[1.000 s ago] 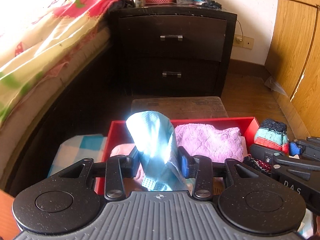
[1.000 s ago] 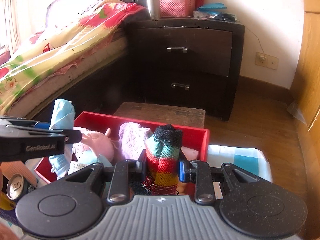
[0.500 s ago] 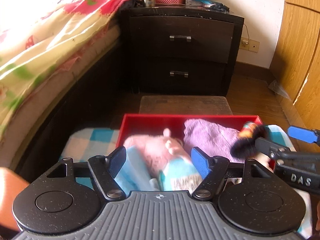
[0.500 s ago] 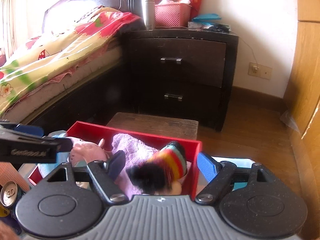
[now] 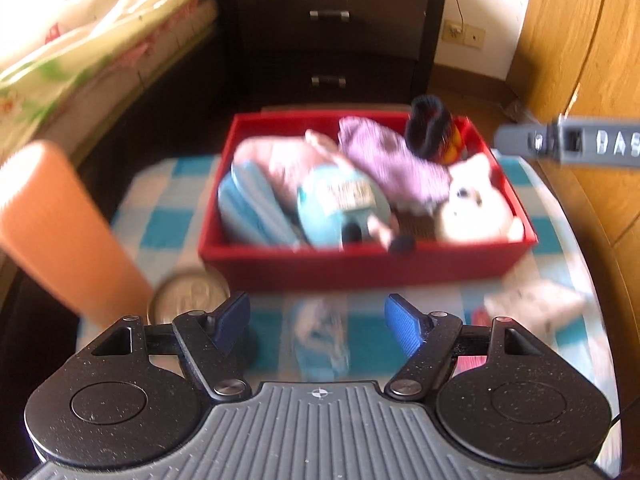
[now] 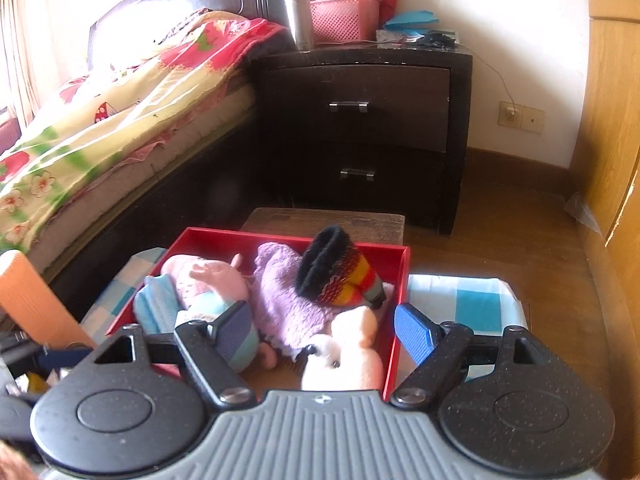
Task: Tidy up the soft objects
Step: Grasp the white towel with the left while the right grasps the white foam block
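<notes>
The left gripper (image 5: pixel 318 320) has its jaws spread wide and holds nothing; it hangs above the checked table (image 5: pixel 168 216), with the red box (image 5: pixel 360 268) ahead of it and well apart from its fingertips. Directly below the gap between its fingers a small pale blue-and-white soft item (image 5: pixel 320 336) lies on the cloth, too blurred to identify. The right gripper (image 6: pixel 322 332) is likewise wide apart and empty, poised over the near end of the red box (image 6: pixel 394 320). Inside the box lie a folded blue cloth (image 6: pixel 154 306) at the left, a pink pig plush (image 6: pixel 208 280) beside it, a lilac knitted piece (image 6: pixel 280 300) in the middle, a striped knit hat (image 6: pixel 340 276) resting on the lilac piece toward the far right, and a white-and-peach plush (image 6: pixel 344 356) at the near right, just beyond the right gripper's fingers. An orange roll (image 5: pixel 60 232) stands at the table's left edge, with a can (image 5: pixel 188 296) beside it.
</notes>
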